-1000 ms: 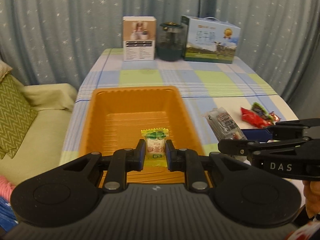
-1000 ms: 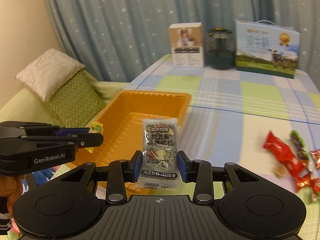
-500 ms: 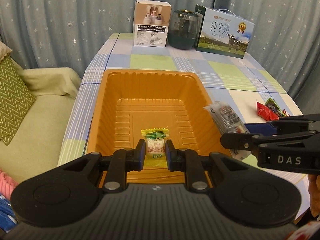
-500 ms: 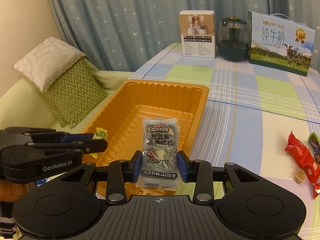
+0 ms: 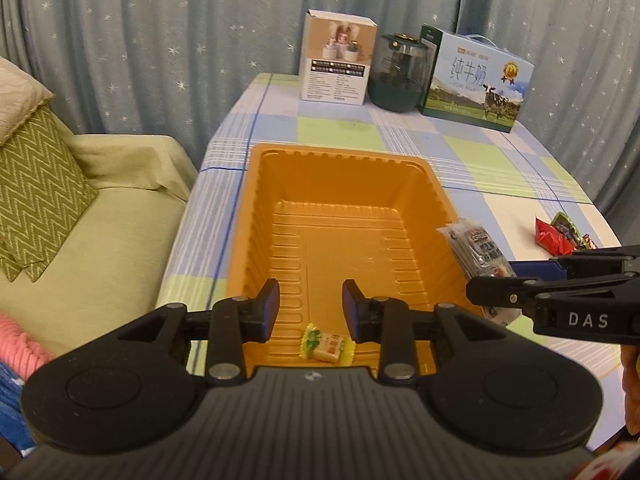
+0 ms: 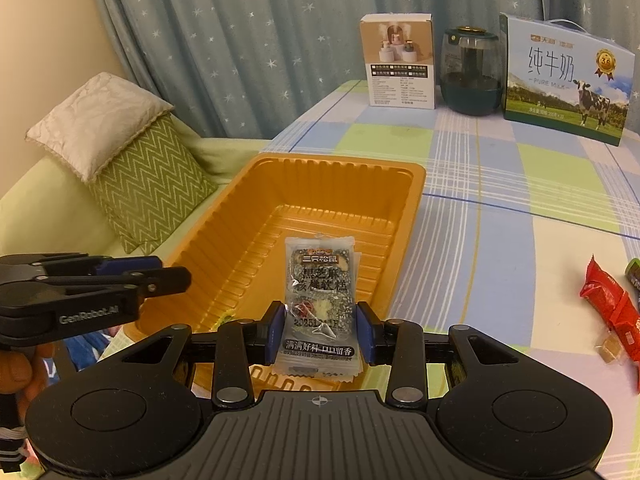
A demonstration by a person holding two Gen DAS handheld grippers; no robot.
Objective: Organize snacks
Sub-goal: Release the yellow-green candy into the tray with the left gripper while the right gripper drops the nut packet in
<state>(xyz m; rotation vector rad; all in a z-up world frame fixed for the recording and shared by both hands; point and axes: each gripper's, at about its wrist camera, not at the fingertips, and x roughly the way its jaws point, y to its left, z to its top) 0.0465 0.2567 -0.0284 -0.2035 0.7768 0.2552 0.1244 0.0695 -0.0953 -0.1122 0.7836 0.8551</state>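
Note:
An orange plastic tray [image 5: 340,168] sits on the checked table; it also shows in the right wrist view [image 6: 248,184]. My left gripper [image 5: 311,306] is open above the tray's near end. A small green-and-white candy [image 5: 325,345] lies flat on the tray floor just below it. My right gripper [image 6: 321,330] is shut on a clear packet of dark sesame snack [image 6: 320,296], held upright over the tray's near right part. The same packet [image 5: 476,252] shows in the left wrist view at the tray's right rim.
Red and green snack packets [image 6: 608,304] lie on the table to the right, also in the left wrist view [image 5: 560,232]. A white box [image 5: 338,62], a dark jar [image 5: 400,74] and a milk carton [image 5: 478,80] stand at the far edge. A sofa with cushions [image 5: 48,184] is left.
My left gripper opened and let go of the small candy, which now lies on the tray floor. Both grippers moved forward over the tray. The right gripper keeps its packet.

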